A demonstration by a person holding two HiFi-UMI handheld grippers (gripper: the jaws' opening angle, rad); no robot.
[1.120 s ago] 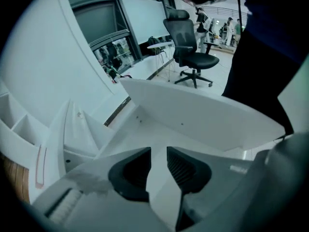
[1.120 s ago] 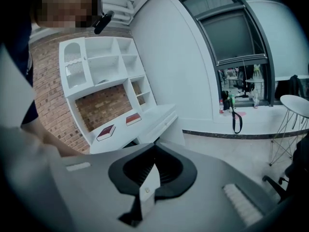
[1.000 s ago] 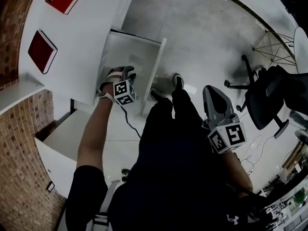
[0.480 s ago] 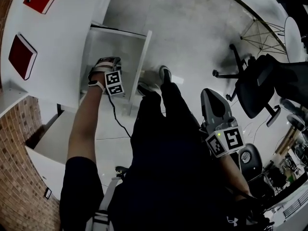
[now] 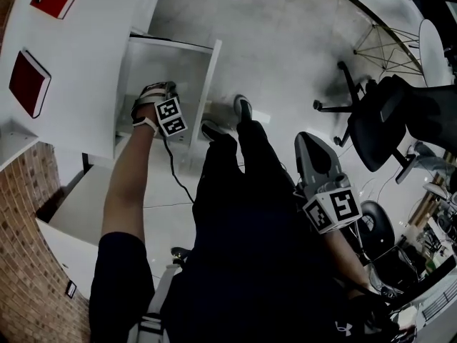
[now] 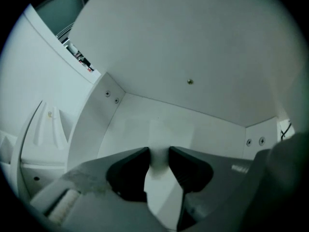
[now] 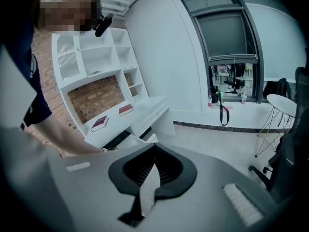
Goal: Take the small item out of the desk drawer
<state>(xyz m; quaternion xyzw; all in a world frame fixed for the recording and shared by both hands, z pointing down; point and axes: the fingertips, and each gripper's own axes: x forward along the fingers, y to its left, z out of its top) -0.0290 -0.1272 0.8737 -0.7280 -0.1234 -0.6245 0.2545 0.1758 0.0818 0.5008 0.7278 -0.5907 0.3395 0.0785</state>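
The item [image 6: 159,157] is a small pale thing, white on white, low in the drawer [image 6: 203,129] near its far wall; my left tongs [image 6: 159,154] are clamped on it, the two dark tips pressing its sides with only its width between them; beyond that narrow strip I cannot make out its shape. I hold the tongs level and aimed at the far wall, I judge because the desk [image 5: 78,70] hangs over this end of the drawer and leaves little room above; in the head view my left arm reaches down and forward, the hand [image 5: 151,95] inside the open drawer, just right of the desk edge. To my mind the grasp is made and the lift out comes next; it wants a straight pull toward me, clear of the drawer's walls. My right tongs [image 7: 154,148] are pressed together on nothing; I keep them low at my right side, well apart from the drawer, since this job needs one hand. A red book [image 5: 28,83] lies on the desk to the left; a chair [image 5: 385,131] stands far right.
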